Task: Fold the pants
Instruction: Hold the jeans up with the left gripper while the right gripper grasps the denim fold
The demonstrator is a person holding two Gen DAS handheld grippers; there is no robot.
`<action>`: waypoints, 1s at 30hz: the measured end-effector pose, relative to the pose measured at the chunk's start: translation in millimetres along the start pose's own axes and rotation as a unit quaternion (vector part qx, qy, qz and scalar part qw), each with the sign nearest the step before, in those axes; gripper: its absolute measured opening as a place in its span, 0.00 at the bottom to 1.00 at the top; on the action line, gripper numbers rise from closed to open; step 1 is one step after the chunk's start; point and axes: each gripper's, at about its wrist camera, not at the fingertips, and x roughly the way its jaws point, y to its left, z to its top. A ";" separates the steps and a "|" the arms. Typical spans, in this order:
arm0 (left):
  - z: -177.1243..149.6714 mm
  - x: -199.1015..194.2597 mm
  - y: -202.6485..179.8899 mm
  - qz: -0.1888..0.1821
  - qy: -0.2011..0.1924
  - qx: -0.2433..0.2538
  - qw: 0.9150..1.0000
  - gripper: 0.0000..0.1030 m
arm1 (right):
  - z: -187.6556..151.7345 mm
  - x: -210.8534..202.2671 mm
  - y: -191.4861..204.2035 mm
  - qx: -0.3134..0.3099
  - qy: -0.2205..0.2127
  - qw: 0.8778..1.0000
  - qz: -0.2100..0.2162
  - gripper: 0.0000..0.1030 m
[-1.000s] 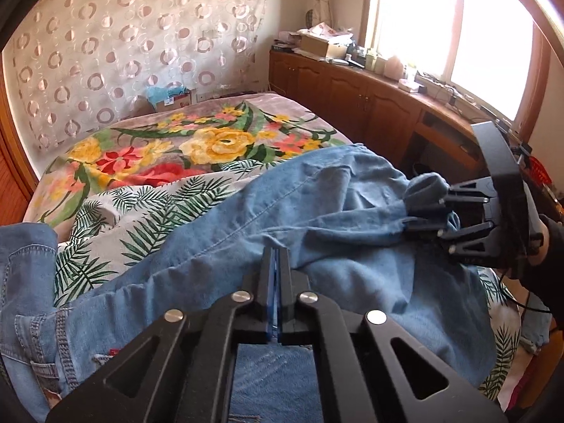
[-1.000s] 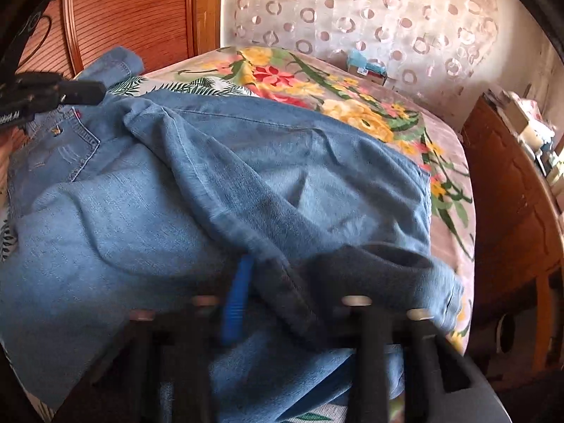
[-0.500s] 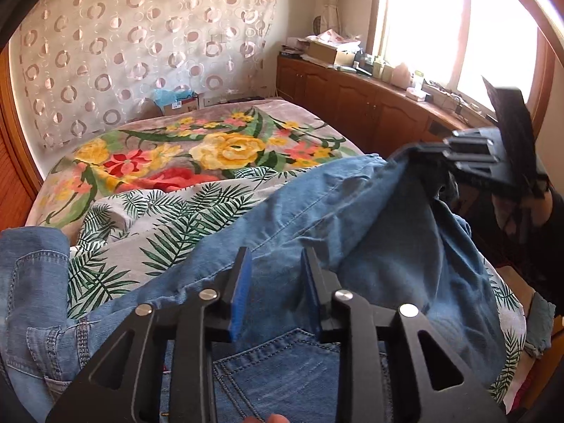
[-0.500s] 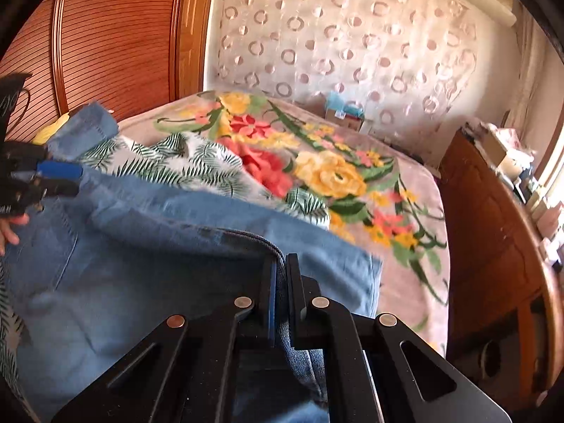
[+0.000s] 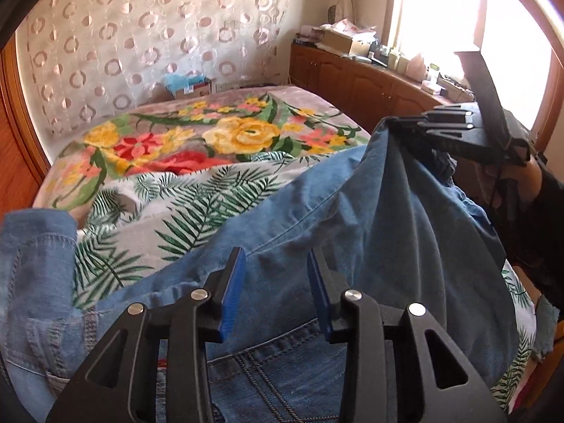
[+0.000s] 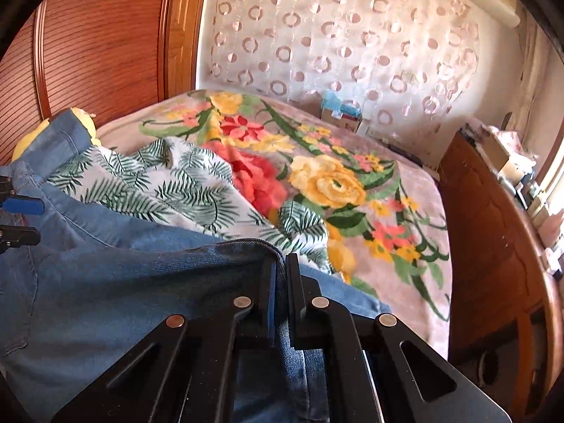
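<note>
While spread over a bed (image 5: 317,98), blue denim pants (image 5: 317,218) cover its near half; one edge is raised clear of the bedding. Left gripper (image 5: 276,289): jaws parted wide, blue pads bare, nothing between them, poised just above the denim near the stitched waist seam. Right gripper (image 6: 281,292): jaws closed tight on a hemmed fold of the pants, cloth draping down from the pinch. Bedding: floral blanket (image 6: 335,183) at the far end, palm-leaf sheet (image 6: 169,187) nearer. Wooden cabinet (image 5: 352,84) under a bright window (image 5: 440,17). Circle-patterned curtain (image 6: 335,35) behind.
</note>
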 end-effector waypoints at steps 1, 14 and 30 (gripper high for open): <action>-0.8 1.5 2.0 -0.001 0.002 -0.007 1.000 0.36 | -0.7 3.3 -1.7 0.005 0.005 1.000 0.006 0.04; 7.1 30.1 2.0 -0.017 0.059 0.031 0.998 0.36 | -28.3 -33.2 -45.7 0.045 0.011 0.998 0.048 0.45; 7.0 68.2 8.1 0.005 0.113 0.048 0.992 0.38 | -52.5 -34.3 -57.2 0.053 0.039 0.997 0.043 0.47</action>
